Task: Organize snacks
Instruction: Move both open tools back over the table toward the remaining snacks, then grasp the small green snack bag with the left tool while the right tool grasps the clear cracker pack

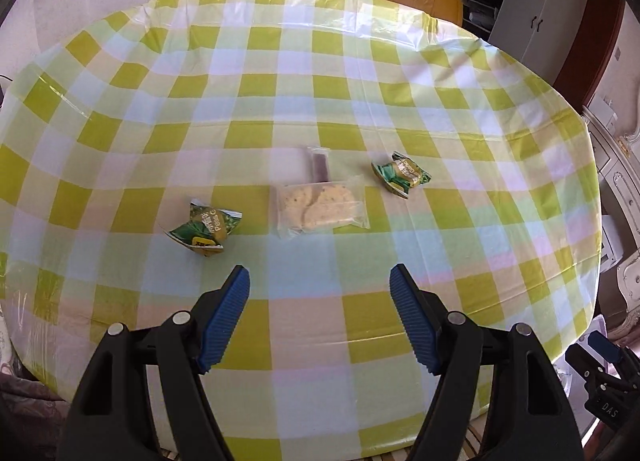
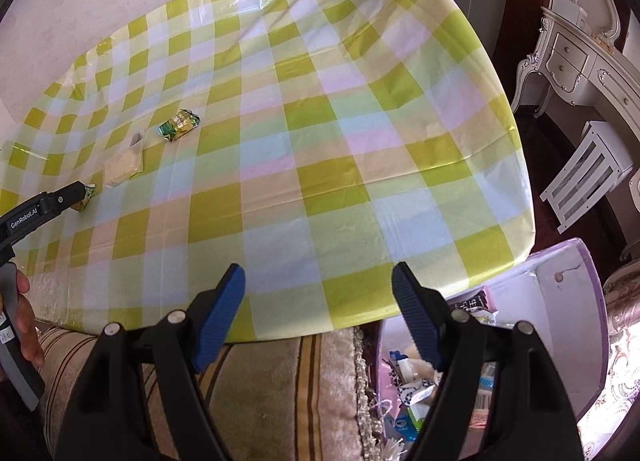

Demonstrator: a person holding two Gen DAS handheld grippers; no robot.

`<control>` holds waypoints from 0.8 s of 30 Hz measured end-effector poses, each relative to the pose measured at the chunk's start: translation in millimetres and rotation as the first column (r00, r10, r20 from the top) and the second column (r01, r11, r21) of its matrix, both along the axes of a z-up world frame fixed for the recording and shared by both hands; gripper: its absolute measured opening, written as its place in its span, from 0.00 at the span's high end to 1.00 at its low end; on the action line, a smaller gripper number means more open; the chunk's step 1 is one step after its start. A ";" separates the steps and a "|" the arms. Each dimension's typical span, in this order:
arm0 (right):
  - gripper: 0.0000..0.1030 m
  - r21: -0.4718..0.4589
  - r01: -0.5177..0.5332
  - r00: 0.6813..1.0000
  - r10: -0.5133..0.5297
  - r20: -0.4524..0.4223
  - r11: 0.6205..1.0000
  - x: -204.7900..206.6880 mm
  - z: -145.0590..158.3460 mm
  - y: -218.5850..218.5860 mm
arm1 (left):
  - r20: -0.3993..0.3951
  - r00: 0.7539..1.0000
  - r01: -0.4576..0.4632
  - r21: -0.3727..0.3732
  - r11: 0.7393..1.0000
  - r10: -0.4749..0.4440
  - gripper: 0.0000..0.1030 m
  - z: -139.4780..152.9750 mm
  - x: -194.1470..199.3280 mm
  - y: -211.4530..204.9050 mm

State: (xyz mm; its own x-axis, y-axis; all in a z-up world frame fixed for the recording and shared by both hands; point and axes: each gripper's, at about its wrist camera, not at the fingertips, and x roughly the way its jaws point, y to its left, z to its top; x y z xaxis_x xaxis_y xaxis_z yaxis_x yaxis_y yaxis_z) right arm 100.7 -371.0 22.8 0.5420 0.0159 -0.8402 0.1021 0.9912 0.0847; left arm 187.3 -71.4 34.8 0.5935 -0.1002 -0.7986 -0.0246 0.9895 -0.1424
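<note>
Glare blurs the cracker bag (image 1: 321,208), which partly covers a small purple packet (image 1: 320,165). My left gripper (image 1: 320,285) and right gripper (image 2: 318,283) gape empty; green pea packets (image 1: 204,227) flank the bag.

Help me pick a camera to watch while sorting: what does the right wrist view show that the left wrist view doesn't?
Only the right wrist view shows the purple bin of packets beside the table and the striped cushion.

Only the left wrist view shows the small dark snack bar clearly.

Both show the checked tablecloth, the clear cracker bag, two green snack packets, and both hand-held grippers open: left hand-held gripper, right hand-held gripper.
</note>
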 end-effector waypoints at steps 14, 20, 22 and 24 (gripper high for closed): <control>0.26 -0.012 -0.060 0.998 0.060 0.003 0.998 35.4 -6.2 44.2 | -0.025 0.997 -0.076 0.018 0.997 0.077 0.34 -26.9 43.1 78.7; 0.26 -0.007 -0.082 0.997 0.082 0.005 0.997 54.1 -8.9 62.1 | -0.064 0.998 -0.028 0.019 0.999 0.030 0.34 -46.4 55.3 76.2; 0.26 -0.003 -0.090 0.996 0.090 0.009 0.996 61.5 -9.2 70.3 | -0.085 0.996 -0.018 0.019 1.000 0.020 0.44 -54.0 57.5 74.0; 0.26 0.005 -0.102 0.995 0.102 0.018 0.995 68.8 -8.6 80.1 | -0.092 0.996 -0.009 0.021 1.000 0.011 0.54 -60.0 58.1 73.0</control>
State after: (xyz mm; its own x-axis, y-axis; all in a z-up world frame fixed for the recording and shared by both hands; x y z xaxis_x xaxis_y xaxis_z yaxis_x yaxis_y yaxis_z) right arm 169.5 -291.0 14.2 0.5522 0.0765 -0.8302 -0.0008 0.9958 0.0912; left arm 245.3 1.6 -25.2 0.5178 -0.0779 -0.8519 -0.0466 0.9918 -0.1191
